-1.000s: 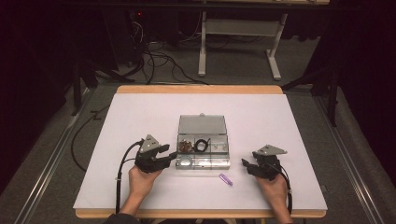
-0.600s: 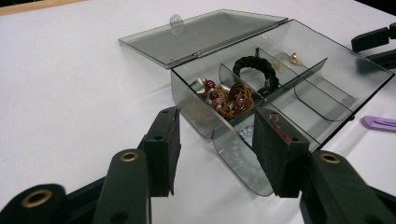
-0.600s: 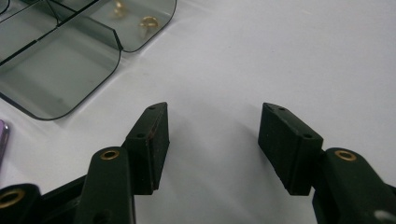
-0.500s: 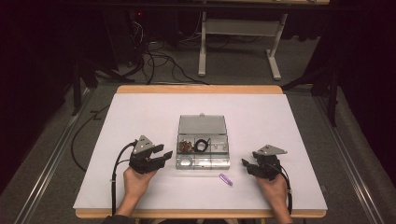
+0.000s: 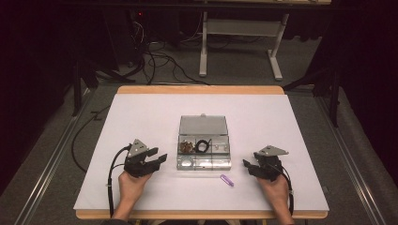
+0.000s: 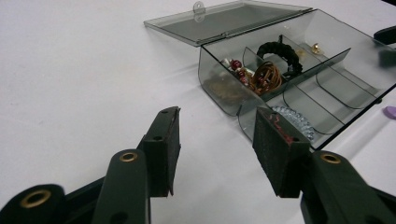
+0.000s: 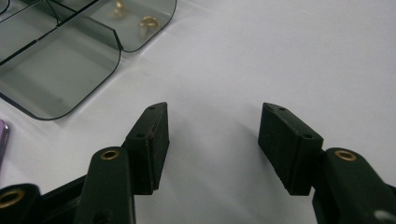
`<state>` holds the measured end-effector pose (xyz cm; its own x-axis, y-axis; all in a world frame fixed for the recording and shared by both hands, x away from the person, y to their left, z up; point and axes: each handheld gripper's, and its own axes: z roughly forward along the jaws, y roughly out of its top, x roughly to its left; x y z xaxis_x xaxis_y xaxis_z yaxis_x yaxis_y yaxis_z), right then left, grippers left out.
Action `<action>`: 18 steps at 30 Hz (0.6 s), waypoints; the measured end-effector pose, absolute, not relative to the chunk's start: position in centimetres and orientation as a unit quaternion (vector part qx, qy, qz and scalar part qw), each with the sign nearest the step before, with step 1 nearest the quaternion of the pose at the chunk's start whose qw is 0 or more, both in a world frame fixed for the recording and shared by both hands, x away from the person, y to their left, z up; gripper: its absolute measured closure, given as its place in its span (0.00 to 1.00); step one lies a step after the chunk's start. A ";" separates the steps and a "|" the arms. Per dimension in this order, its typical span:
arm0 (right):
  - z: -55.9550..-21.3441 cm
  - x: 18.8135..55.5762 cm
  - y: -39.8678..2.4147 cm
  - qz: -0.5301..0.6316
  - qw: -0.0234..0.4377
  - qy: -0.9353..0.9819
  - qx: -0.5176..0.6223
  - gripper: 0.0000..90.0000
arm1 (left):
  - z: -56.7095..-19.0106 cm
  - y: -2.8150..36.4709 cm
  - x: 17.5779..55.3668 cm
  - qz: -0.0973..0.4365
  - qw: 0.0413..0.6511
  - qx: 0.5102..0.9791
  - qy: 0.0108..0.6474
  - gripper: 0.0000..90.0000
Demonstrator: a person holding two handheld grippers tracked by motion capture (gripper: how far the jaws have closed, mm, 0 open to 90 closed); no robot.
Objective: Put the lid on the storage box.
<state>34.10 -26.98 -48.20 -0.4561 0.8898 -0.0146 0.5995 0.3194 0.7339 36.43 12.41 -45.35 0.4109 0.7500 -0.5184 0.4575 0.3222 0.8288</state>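
Left claw drawn back from the open organizer box

The left claw (image 5: 149,158) has been withdrawn leftward, empty and open, organizer box (image 5: 203,149) ahead-right; right claw (image 5: 252,168) is held open, purple piece (image 5: 227,180) unpicked.

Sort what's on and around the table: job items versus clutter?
Job: clear compartment box with open lid, black hair tie, beaded bracelet, purple piece, left gripper, right gripper.
Lying about: floor cables, white frame.

left gripper (image 5: 159,158): black body, grey three-cornered top plate, black trailing cable | right gripper (image 5: 247,165): matching | jaws: black, brass-ringed holes | left pads (image 6: 278,151): red scuffs
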 end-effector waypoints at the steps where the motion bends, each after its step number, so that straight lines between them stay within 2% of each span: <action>1: -48.2 34.1 -27.0 0.338 0.215 0.783 0.475 0.49 | -45.4 12.5 36.5 0.116 0.617 0.567 0.533 0.57; 18: -48.2 34.1 -27.0 0.339 0.215 0.783 0.475 0.48 | -46.7 12.9 37.5 0.124 0.597 0.568 0.553 0.57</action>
